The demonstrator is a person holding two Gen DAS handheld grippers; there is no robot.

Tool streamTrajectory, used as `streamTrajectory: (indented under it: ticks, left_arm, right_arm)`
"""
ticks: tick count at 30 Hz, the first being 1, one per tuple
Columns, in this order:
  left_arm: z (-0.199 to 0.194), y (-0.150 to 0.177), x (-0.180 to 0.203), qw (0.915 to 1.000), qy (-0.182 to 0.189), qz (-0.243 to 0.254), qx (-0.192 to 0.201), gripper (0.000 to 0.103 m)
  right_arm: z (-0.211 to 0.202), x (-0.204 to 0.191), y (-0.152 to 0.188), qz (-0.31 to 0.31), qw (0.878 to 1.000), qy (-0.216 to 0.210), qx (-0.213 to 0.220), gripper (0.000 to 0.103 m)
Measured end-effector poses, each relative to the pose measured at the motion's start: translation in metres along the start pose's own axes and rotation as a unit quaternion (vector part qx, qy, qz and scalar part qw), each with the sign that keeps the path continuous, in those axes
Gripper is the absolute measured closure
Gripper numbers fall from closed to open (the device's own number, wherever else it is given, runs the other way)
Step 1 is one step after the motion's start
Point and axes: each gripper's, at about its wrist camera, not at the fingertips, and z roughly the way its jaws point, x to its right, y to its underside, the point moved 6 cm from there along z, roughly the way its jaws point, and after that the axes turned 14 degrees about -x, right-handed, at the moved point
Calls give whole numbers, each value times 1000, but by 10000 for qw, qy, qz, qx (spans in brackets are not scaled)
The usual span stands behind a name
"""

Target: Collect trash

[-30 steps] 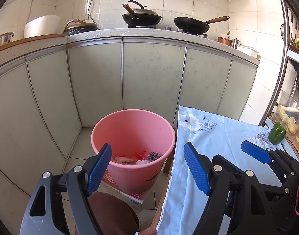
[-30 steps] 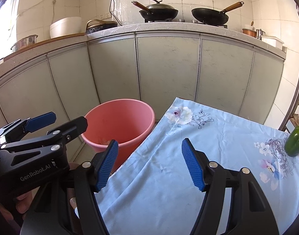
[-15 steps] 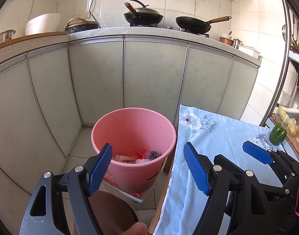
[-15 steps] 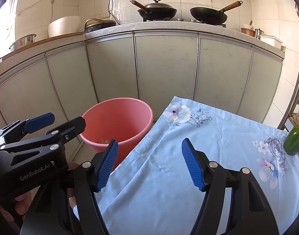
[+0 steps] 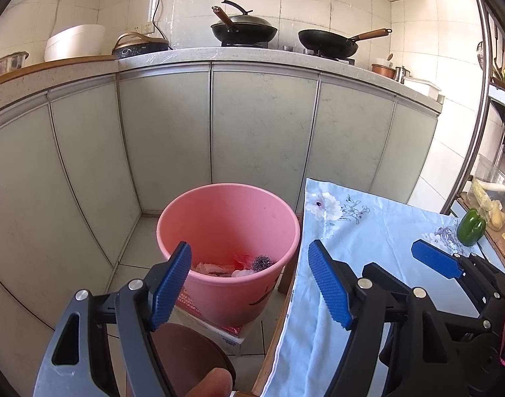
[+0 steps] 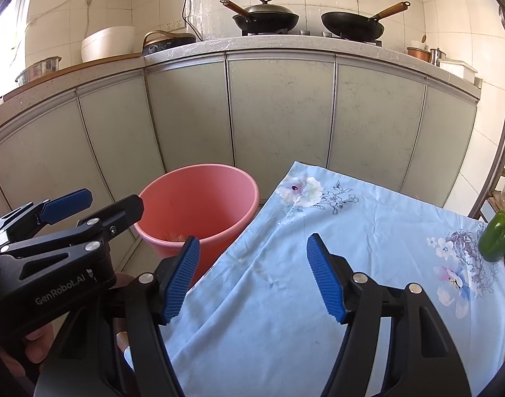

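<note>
Trash (image 5: 234, 266) unmoved in pink bucket (image 5: 279, 211) — both tongs unchanged, empty

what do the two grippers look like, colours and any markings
Both match: the left gripper and right gripper have black angular frames with cut-out slots, silver round rivets, and two fingers faced with ribbed blue pads. The left one's side carries pale "GenRobot.AI" lettering. A thin pink cable shows at the right gripper's edge. No sleeves are visible.

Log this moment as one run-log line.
left gripper: open, empty | right gripper: open, empty | pink bucket: holds trash | tablecloth: no trash visible
</note>
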Motion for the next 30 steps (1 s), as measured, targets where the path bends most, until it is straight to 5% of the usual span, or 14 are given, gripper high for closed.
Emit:
streamTrajectory:
  ticks: [30]
  left_arm:
    - [1,5,-2,10000,58,-3,-57,31]
  right_arm:
    - [3,0,5,-13,10000,32,-60,35]
